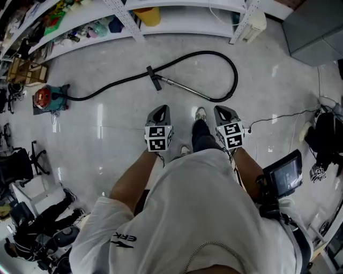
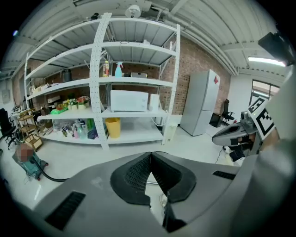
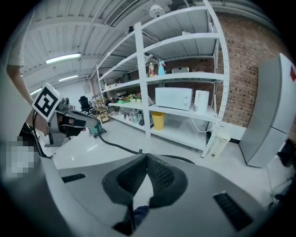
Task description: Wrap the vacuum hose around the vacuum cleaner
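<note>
A small red and teal vacuum cleaner [image 1: 50, 99] stands on the floor at the far left, also seen in the left gripper view [image 2: 28, 163]. Its black hose [image 1: 214, 56] runs right across the floor, loops round and joins a metal wand [image 1: 185, 86] with a black handle [image 1: 154, 78]. The hose [image 3: 113, 145] also shows in the right gripper view. Both grippers hang well short of the hose, above the person's feet. My left gripper [image 1: 159, 111] is shut with nothing in it. My right gripper [image 1: 223, 112] is shut and empty too.
White shelving [image 1: 177, 16] with a yellow bin [image 1: 148, 15] lines the far side. A grey cabinet [image 1: 313, 29] stands at the far right. Cables and bags [image 1: 324, 134] lie at the right, office chairs [image 1: 24, 160] and clutter at the left.
</note>
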Demonstrator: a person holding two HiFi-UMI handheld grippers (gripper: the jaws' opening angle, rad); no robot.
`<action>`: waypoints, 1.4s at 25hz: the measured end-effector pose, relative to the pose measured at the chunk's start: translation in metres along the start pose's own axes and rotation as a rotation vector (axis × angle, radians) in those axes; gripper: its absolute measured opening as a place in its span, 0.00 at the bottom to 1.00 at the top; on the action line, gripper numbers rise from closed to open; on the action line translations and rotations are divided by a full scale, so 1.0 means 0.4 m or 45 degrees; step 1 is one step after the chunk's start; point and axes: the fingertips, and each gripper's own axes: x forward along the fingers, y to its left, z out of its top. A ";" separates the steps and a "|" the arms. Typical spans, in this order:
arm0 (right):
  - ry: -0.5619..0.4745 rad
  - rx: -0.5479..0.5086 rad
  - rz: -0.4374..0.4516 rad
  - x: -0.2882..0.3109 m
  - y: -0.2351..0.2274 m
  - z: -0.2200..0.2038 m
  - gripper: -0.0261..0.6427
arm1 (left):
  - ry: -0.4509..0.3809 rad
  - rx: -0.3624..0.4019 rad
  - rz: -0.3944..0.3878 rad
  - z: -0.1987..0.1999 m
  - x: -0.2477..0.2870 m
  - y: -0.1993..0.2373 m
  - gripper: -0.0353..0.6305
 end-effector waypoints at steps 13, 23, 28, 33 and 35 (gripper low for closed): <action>0.130 0.002 0.128 0.268 -0.246 0.056 0.03 | 0.181 -0.010 0.176 0.061 0.297 0.134 0.06; 0.255 -0.025 0.206 0.453 -0.294 0.004 0.03 | 0.326 0.132 0.156 -0.028 0.494 0.230 0.06; 0.322 0.012 0.161 0.564 -0.320 -0.103 0.03 | 0.409 0.316 0.056 -0.150 0.642 0.279 0.06; 0.407 0.059 0.101 0.638 -0.362 -0.266 0.03 | 0.520 0.572 -0.090 -0.314 0.790 0.305 0.06; 0.449 0.082 0.082 0.665 -0.387 -0.337 0.03 | 0.558 0.675 -0.136 -0.380 0.849 0.315 0.06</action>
